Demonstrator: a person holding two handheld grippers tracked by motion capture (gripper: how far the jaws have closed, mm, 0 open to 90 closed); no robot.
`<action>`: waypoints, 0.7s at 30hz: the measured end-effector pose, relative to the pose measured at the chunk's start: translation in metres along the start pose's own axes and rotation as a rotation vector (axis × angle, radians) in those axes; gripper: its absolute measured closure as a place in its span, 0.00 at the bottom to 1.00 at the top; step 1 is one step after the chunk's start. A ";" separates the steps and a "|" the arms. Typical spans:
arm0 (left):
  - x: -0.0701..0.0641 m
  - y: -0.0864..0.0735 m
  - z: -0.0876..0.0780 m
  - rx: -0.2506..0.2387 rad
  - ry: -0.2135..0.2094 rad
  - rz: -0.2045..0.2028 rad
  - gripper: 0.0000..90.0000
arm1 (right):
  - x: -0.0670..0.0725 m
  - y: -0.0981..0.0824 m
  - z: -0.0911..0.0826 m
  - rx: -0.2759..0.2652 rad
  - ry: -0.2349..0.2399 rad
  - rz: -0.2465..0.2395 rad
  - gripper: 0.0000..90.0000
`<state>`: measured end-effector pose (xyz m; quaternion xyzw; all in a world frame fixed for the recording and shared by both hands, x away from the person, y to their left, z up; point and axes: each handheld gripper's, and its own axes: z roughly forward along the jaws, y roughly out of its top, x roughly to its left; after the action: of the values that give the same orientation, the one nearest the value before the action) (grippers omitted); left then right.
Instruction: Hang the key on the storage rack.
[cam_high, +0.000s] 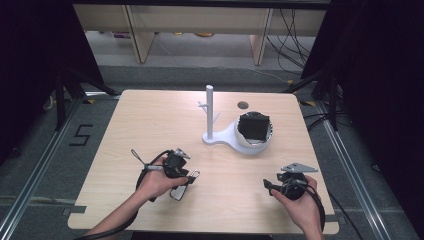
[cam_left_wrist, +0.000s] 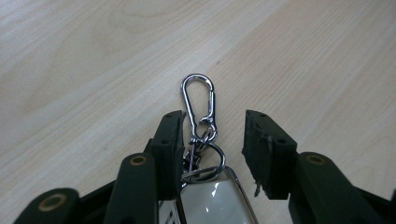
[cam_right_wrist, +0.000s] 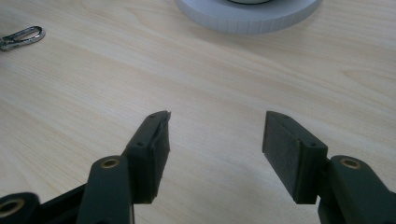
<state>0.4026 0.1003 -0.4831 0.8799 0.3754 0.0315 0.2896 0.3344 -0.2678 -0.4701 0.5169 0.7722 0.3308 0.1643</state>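
Table (cam_high: 150, 120): light wood, rounded corners, my forearms come in over its near edge.

White stand (cam_high: 210, 115): upright post w/ small pegs, on a flat base past the table's middle. Base runs right into a round white dish (cam_high: 239, 136) w/ a black square thing (cam_high: 254, 125) sitting in it. In right gripper view the ribbed white rim of that base is at the top edge.

L gripper (cam_high: 187, 181): in my left hand (cam_high: 159, 182), near-left part of table, pointing right, low over the wood. Jaws part-way spread; not pinching. Left gripper view: the key fob (cam_left_wrist: 212, 200) lies btwn them, white glossy face w/ chrome edge, close against the left-hand pad (cam_left_wrist: 169, 140); can't tell if it actually touches. Clear gap to the other pad.

R gripper (cam_high: 269, 185): in my right hand (cam_high: 299, 200), near-right part of table, well apart from L. Jaws spread wide, bare wood btwn them in right gripper view.

Fob location: flat on table, near-left of centre, well short of the stand.

Key rings (cam_left_wrist: 205, 161): join fob to clip, sit just inside the pads.

Snap clip (cam_left_wrist: 198, 100): silver, lies flat, sticks out beyond the jaw tips. Also seen far off at top left in right gripper view (cam_right_wrist: 21, 37).
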 end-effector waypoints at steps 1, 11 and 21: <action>0.000 0.000 0.000 0.000 0.000 0.000 0.64 | 0.000 0.000 0.000 0.000 0.004 -0.008 0.47; -0.002 0.007 0.010 0.056 0.060 0.010 0.63 | -0.001 -0.002 0.005 -0.009 0.016 -0.033 0.46; -0.005 0.012 0.015 0.094 0.079 0.009 0.67 | 0.002 -0.004 0.006 0.024 0.034 0.013 0.46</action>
<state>0.4106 0.0833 -0.4880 0.8923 0.3834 0.0499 0.2329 0.3344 -0.2653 -0.4771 0.5183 0.7754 0.3313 0.1427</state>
